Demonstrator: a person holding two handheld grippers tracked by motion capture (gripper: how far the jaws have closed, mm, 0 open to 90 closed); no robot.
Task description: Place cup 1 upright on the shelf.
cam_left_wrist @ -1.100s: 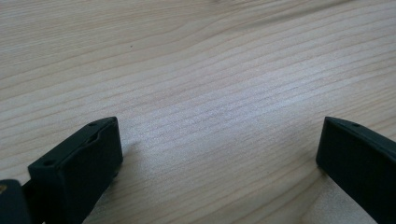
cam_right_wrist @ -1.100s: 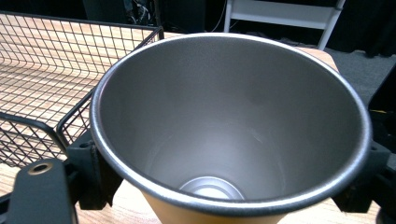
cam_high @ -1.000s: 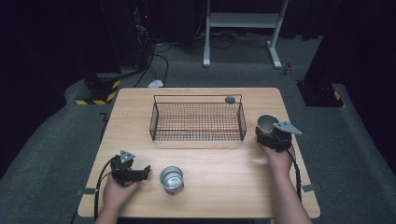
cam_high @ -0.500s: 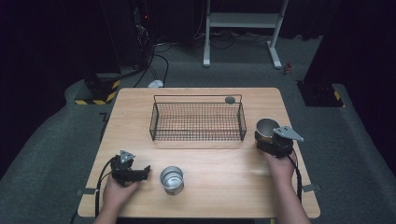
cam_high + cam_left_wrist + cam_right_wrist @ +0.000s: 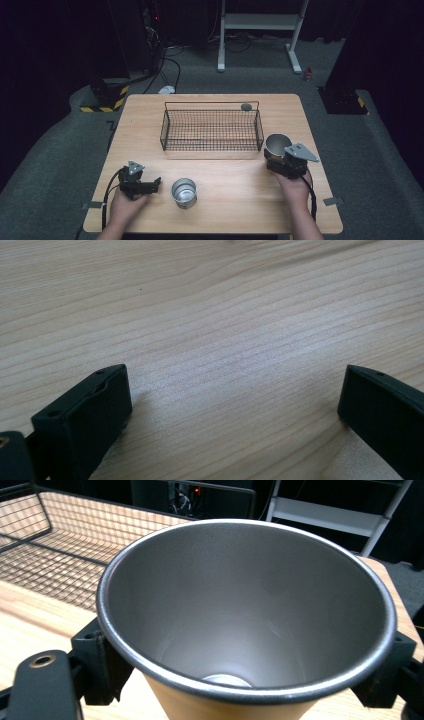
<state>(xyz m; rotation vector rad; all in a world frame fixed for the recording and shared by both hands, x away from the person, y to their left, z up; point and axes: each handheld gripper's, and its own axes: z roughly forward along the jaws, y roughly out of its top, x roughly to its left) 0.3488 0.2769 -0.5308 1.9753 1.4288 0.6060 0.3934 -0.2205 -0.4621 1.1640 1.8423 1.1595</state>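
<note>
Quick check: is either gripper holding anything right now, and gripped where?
The right gripper holds a metal cup, jaws clamped on opposite sides of its outer wall just below the rim. The left gripper is open over bare table, holding nothing.

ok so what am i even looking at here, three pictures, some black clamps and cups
A person sits at a wooden table holding a hand tool with black tongs in each hand. The wide picture is from a camera overhead. The other two are from cameras riding on the tools. The left tongs rest open over bare wood, holding nothing. The right tongs grip a metal cup on both sides, beside a wire basket. A second metal cup stands near the table's front edge, and a small dark round object lies behind the basket.
</note>
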